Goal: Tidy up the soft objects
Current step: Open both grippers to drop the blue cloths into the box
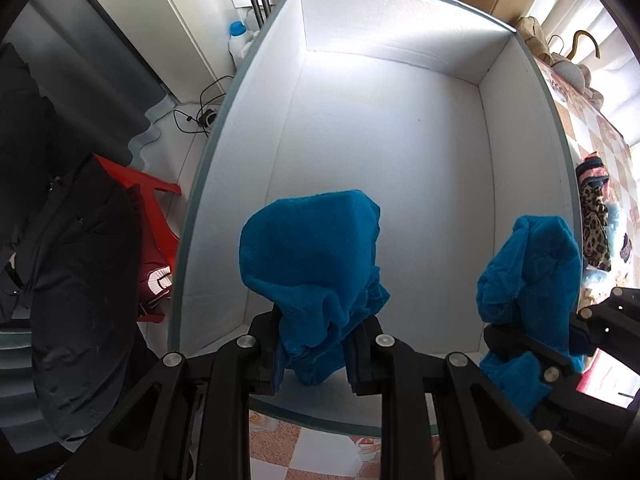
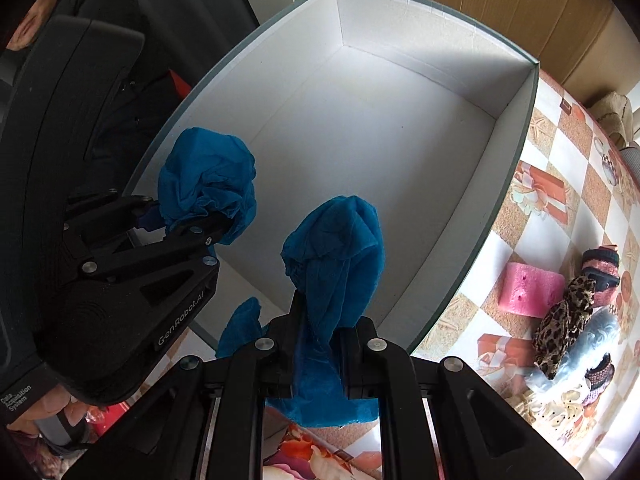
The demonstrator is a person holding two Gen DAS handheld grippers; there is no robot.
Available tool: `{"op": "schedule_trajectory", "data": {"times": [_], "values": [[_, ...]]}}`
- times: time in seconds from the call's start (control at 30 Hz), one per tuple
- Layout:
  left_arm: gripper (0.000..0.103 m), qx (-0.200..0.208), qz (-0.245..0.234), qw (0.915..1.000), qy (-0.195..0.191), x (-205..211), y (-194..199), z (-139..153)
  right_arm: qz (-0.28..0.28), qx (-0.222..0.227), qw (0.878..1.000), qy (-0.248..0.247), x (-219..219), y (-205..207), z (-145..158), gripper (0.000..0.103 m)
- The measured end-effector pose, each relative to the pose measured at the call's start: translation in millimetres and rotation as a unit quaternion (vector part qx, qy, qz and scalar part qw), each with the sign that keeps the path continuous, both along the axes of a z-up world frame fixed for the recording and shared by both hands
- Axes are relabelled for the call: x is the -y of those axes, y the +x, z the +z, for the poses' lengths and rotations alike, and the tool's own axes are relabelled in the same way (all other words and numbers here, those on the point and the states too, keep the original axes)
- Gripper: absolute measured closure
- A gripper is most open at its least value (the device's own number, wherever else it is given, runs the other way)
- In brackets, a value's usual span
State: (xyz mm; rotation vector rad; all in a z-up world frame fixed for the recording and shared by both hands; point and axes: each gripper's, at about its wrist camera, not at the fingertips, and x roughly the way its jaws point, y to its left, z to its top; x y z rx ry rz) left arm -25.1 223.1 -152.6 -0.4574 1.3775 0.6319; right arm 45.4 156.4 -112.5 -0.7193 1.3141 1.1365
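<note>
Both the left tongs (image 1: 316,344) and right tongs (image 2: 318,344) clamp the blue cloth (image 1: 312,248), bunched above the near end of the empty white box (image 1: 400,152); lowering both ends together should lay it flat inside.

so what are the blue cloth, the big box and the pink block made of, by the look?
Blue cloth: soft fleece or terry, matte and fuzzy, crumpled in loose folds; exact fibre unclear.
Box: looks like rigid paperboard, matte white inside, grey-green along the rim, creased at the corners.
Pink block: probably foam or sponge, dull porous surface with small holes.
</note>
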Motion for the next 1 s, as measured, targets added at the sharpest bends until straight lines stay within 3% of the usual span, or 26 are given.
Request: {"op": "schedule_trajectory", "data": {"times": [0.33,0.6,0.7,0.77,0.8,0.83,0.9,0.97,1.0], "values": [[0.078,-0.015,-0.026,0.9992,-0.027,37,-24,0,0.01,-0.068,0.997,-0.031,41,-23,-2,0.089],[0.077,0.009,-0.015,0.9998,0.005,59,-46,32,-0.012,-0.036,0.999,0.01,50,-16,34,0.089],[0.07,0.029,-0.019,0.9989,0.032,62,-45,50,-0.02,-0.032,0.999,0.025,48,-8,48,0.089],[0.051,0.045,-0.019,0.9976,0.049,60,-47,60,-0.027,-0.043,0.998,0.038,46,-3,57,0.088],[0.031,0.057,-0.018,0.9967,0.055,60,-47,65,-0.031,-0.047,0.998,0.042,46,-1,60,0.078],[0.016,0.076,-0.015,0.9952,0.06,60,-49,72,-0.035,-0.049,0.997,0.047,47,7,65,0.054],[0.013,0.104,-0.006,0.9915,0.078,59,-57,84,-0.04,-0.032,0.997,0.049,50,8,75,0.032],[0.006,0.117,0.008,0.9909,0.067,54,-62,93,-0.045,-0.027,0.997,0.054,56,14,83,0.021],[0.0,0.121,0.021,0.9908,0.057,46,-66,97,-0.05,-0.022,0.997,0.055,60,17,87,0.009]]}}
